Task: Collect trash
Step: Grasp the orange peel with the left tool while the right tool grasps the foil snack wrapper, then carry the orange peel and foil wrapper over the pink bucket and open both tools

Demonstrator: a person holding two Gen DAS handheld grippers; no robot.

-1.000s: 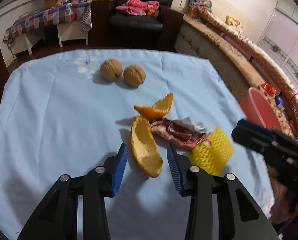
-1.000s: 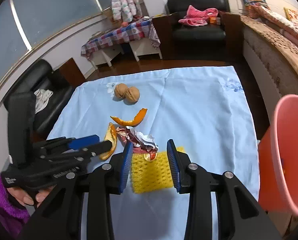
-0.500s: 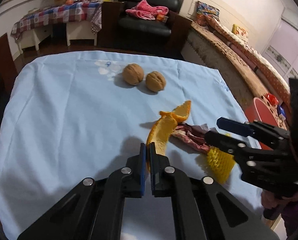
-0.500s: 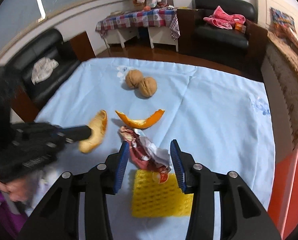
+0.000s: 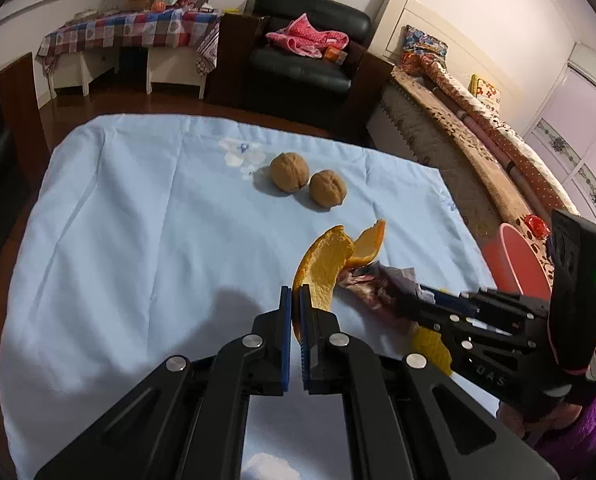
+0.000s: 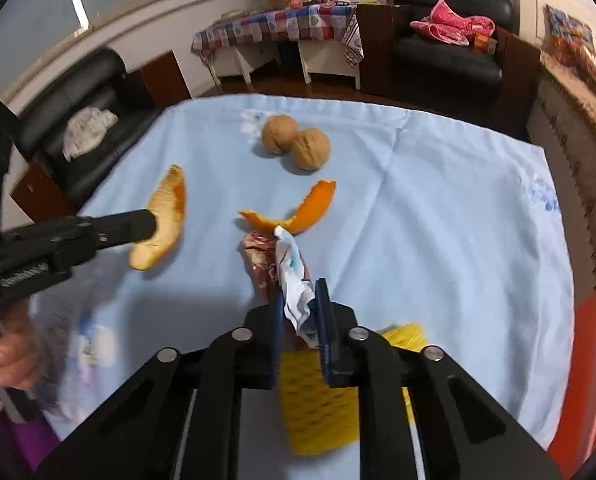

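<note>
My left gripper (image 5: 294, 300) is shut on a long orange peel (image 5: 324, 270) and holds it above the blue tablecloth (image 5: 137, 240); the peel also shows in the right wrist view (image 6: 163, 220). My right gripper (image 6: 300, 304) is shut on a crumpled red and white wrapper (image 6: 285, 264). A second, curved orange peel (image 6: 298, 216) lies on the cloth just beyond the wrapper. A yellow foam net (image 6: 318, 396) lies under my right gripper. Two walnuts (image 6: 293, 142) sit farther back.
A red bin (image 5: 514, 260) stands beside the table's right edge, also seen in the right wrist view (image 6: 594, 368). A black armchair (image 5: 306, 52) and a low table with a checked cloth (image 5: 137, 32) stand beyond the far edge. A bed runs along the right wall.
My left gripper shut on the long peel and lifted it off the cloth. My right gripper moved forward from over the foam net and shut on the wrapper.
</note>
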